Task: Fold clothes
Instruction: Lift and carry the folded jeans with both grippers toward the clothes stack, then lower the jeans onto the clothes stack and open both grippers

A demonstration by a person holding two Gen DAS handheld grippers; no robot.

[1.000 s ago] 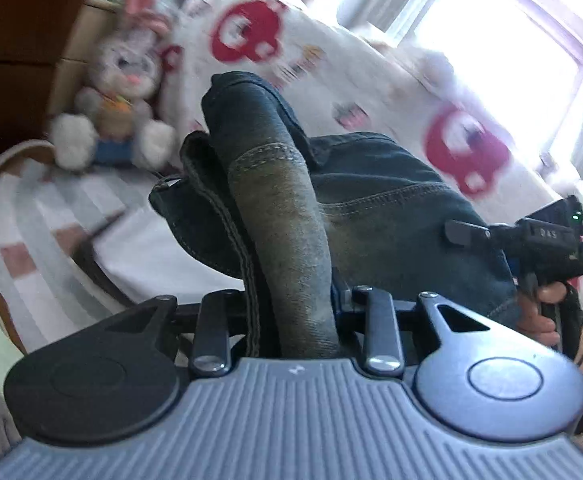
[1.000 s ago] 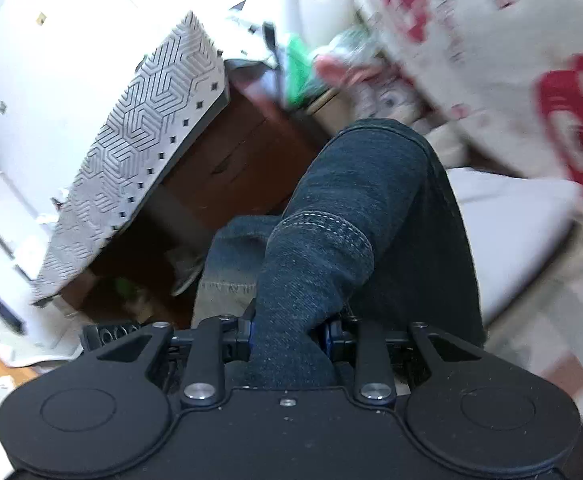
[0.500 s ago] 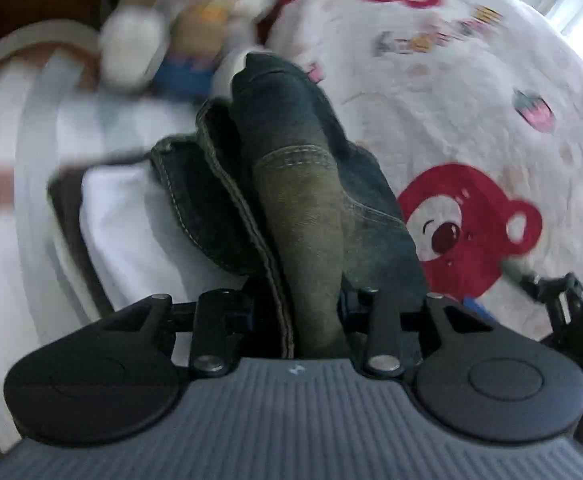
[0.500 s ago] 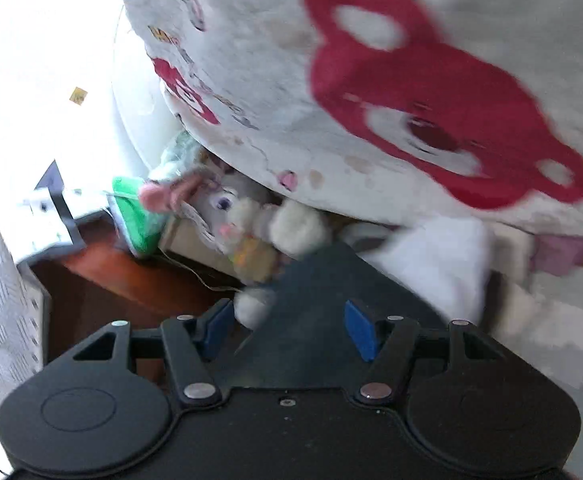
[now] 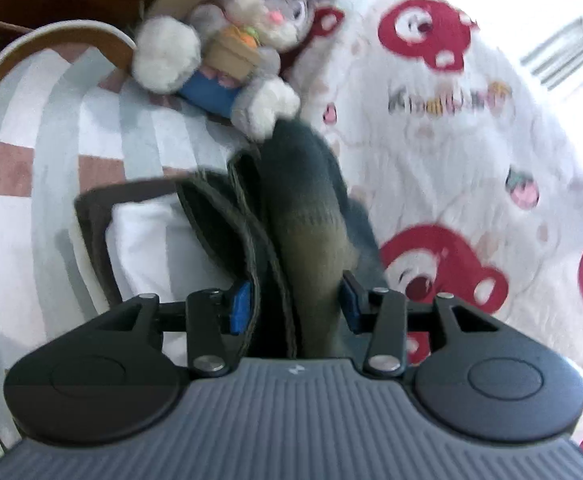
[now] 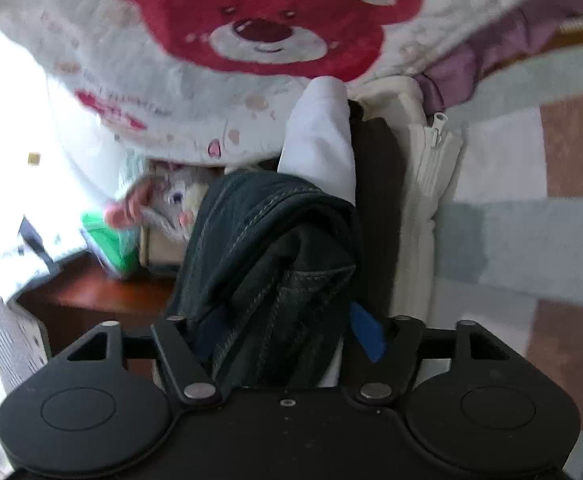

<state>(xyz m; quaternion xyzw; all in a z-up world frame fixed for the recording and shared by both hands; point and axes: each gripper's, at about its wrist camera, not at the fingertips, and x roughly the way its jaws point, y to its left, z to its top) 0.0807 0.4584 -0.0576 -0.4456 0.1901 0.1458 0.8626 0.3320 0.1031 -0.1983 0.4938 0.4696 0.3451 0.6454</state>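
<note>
My left gripper (image 5: 293, 304): jaws part-way apart and opening. A folded bundle of dark jeans (image 5: 303, 216) stands between the blue pads (image 5: 240, 307). The right-hand pad sits against the faded denim fold; on the other side a narrow gap shows between pad and cloth, so the grip is released rather than clamped.

My right gripper (image 6: 287, 336): jaws wide and opening. The same jeans (image 6: 267, 264) lie bunched between the fingers. The blue pad (image 6: 367, 336) on the right side stands clear of the cloth. The opposite pad is hidden behind the denim, so contact there cannot be determined.

Position of the jeans: in the left wrist view, the bundle extends forward from the jaws, over a white folded garment (image 5: 151, 248) with a dark edge. Its far end reaches the foot of a plush rabbit (image 5: 231, 40). In the right wrist view, the bundle lies against the white garment (image 6: 319, 140) and a cream zippered item (image 6: 431, 168).

Surroundings: a striped pink, grey and white bed cover (image 5: 43, 140) on the left; a white blanket (image 5: 451, 140) with red bear prints on the right.
</note>
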